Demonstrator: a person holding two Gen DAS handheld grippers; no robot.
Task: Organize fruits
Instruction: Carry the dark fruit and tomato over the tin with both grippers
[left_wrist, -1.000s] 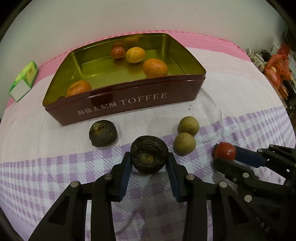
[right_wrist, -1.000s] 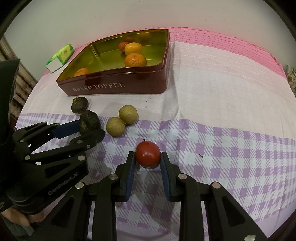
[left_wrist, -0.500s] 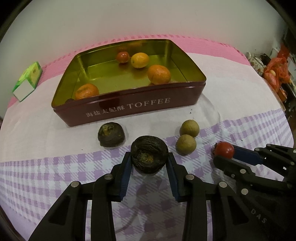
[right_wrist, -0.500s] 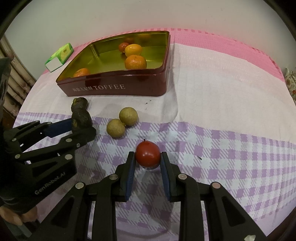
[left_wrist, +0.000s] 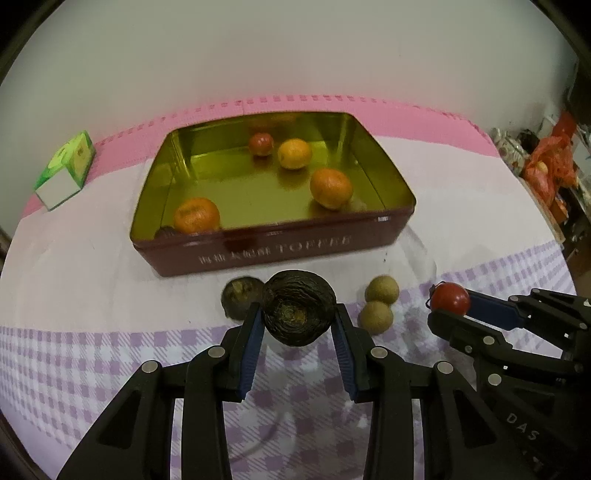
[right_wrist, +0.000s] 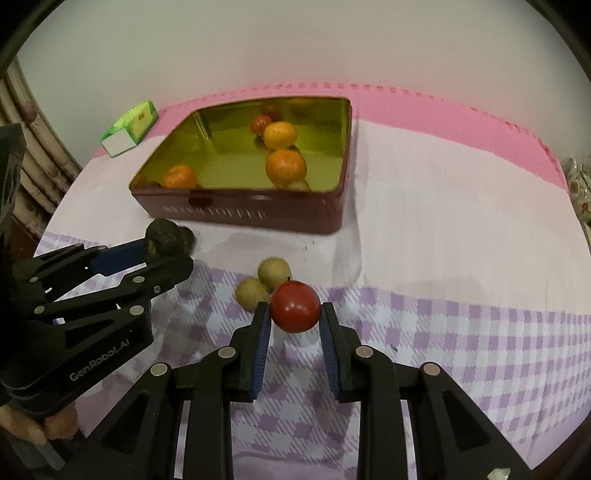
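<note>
The left hand-held gripper (left_wrist: 298, 325) grasps a wrinkled dark fruit (left_wrist: 298, 312); the right hand-held gripper (right_wrist: 294, 320) clamps a red tomato (right_wrist: 294, 311), both lifted, likely bound for the toffee tin (left_wrist: 277, 251) at upper centre.

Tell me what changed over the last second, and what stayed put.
Both grippers lifted their fruit off the cloth toward the toffee tin: the left gripper raised the dark wrinkled fruit, the right gripper raised the red tomato. Neither let go. Unmoved: the second dark fruit, the two tan fruits and the fruit already in the tin.
</note>
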